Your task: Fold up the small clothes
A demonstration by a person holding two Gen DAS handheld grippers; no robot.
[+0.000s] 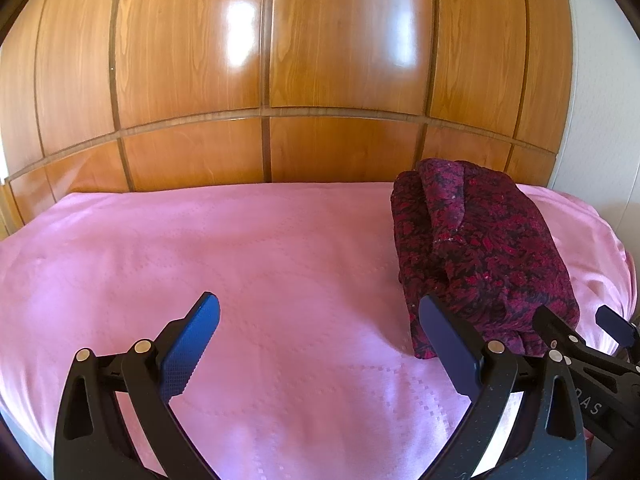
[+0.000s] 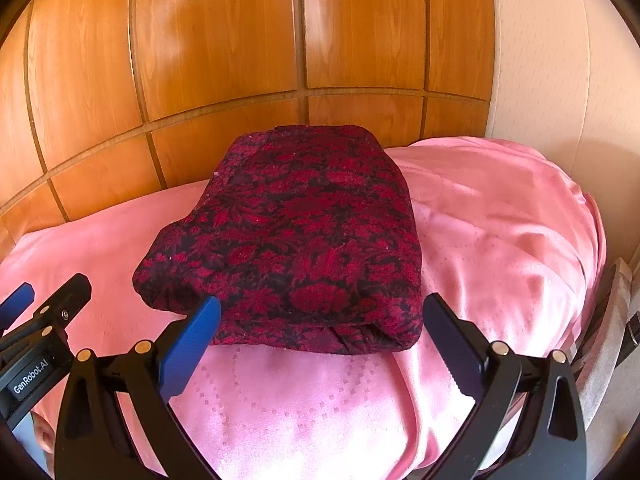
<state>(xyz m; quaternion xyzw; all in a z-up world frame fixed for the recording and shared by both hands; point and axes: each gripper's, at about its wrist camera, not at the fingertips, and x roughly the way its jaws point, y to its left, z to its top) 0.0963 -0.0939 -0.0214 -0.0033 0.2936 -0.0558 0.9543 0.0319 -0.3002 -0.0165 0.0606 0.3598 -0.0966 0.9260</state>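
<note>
Garment: folded dark-red floral garment point(image 2: 296, 240) lying on pink bedspread point(image 2: 500, 220), ahead of right jaws.
Left gripper point(image 1: 320, 340): jaws wide, empty.
Right gripper point(image 2: 320, 340): jaws wide, empty.

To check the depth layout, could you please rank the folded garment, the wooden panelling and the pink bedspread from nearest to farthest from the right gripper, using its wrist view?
1. Pink bedspread, directly beneath the right gripper.
2. Folded garment, just ahead.
3. Wooden panelling, behind the bed.

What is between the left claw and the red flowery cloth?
Nothing but bare pink bedspread. In the left wrist view, the open left claw hovers over it, with the folded cloth just beside its right finger.
</note>
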